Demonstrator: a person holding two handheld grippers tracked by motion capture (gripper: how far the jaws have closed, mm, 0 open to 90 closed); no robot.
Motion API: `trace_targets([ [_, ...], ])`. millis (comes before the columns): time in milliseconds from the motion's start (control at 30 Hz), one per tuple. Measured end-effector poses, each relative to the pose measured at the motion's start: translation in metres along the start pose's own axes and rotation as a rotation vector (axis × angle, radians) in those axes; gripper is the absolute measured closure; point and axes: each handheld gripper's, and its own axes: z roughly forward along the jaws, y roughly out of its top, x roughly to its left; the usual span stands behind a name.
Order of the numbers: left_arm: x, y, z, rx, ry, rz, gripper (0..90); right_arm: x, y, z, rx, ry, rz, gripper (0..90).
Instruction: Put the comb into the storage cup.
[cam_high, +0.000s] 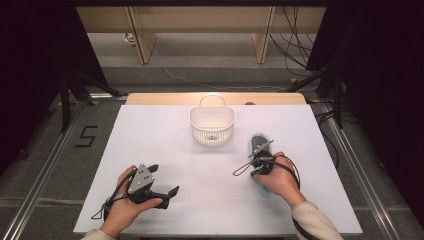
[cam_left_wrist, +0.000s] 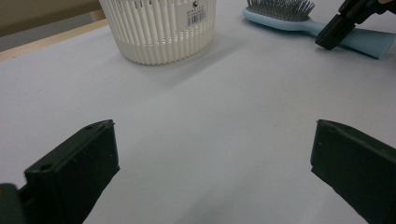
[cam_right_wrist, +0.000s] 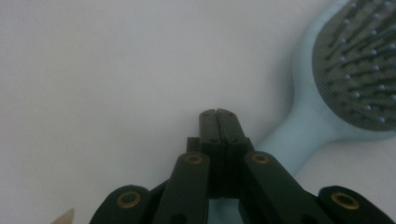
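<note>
A light-blue plastic hairbrush with dark grey bristles (cam_high: 258, 150) lies bristles-up right of centre in the high view, on the white tabletop (cam_high: 165, 150). Its head points toward the far edge and its handle runs back under the person's right hand (cam_high: 280, 180). The right gripper (cam_right_wrist: 217, 113) has its two black jaws pressed flat together with nothing between them; in its own view the tips sit just beside the brush handle, at the lower middle of the frame. The left gripper (cam_high: 165, 181), at the lower left of the high view, has its jaws spread wide over bare table. A white slotted plastic basket with a loop handle (cam_high: 212, 125) stands upright at upper centre, near the brush head
</note>
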Motion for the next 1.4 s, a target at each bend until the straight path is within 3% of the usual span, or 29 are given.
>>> trace_targets([
  [433, 0.0, 0.0, 0.0, 0.0, 0.001, 0.004, 0.4, -0.025, -0.031, -0.014, 0.006, -0.02, 0.083, 90.0],
  [800, 0.0, 0.0, 0.0, 0.0, 0.001, 0.004, 0.4, -0.038, -0.042, -0.018, -0.014, -0.034, 0.139, 90.0],
  [967, 0.0, 0.0, 0.0, 0.0, 0.001, 0.004, 0.4, -0.04, -0.044, -0.019, -0.026, -0.045, 0.14, 90.0],
  [1033, 0.0, 0.0, 0.0, 0.0, 0.001, 0.003, 0.4, -0.041, -0.046, -0.019, -0.042, -0.038, 0.144, 90.0],
  [1233, 0.0, 0.0, 0.0, 0.001, 0.001, 0.004, 0.5, -0.041, -0.051, -0.023, -0.174, 0.008, 0.141, 81.3],
  [1300, 0.0, 0.0, 0.0, 0.001, 0.001, 0.004, 0.5, -0.041, -0.051, -0.023, -0.192, 0.017, 0.135, 79.0],
  [1333, 0.0, 0.0, 0.0, 0.002, 0.0, 0.005, 0.5, -0.04, -0.053, -0.024, -0.26, 0.043, 0.142, 72.5],
  [1367, 0.0, 0.0, 0.0, 0.002, 0.0, 0.005, 0.5, -0.04, -0.053, -0.024, -0.26, 0.043, 0.142, 72.5],
  [1400, 0.0, 0.0, 0.0, 0.001, 0.0, 0.005, 0.5, -0.039, -0.055, -0.026, -0.329, 0.047, 0.112, 64.3],
])
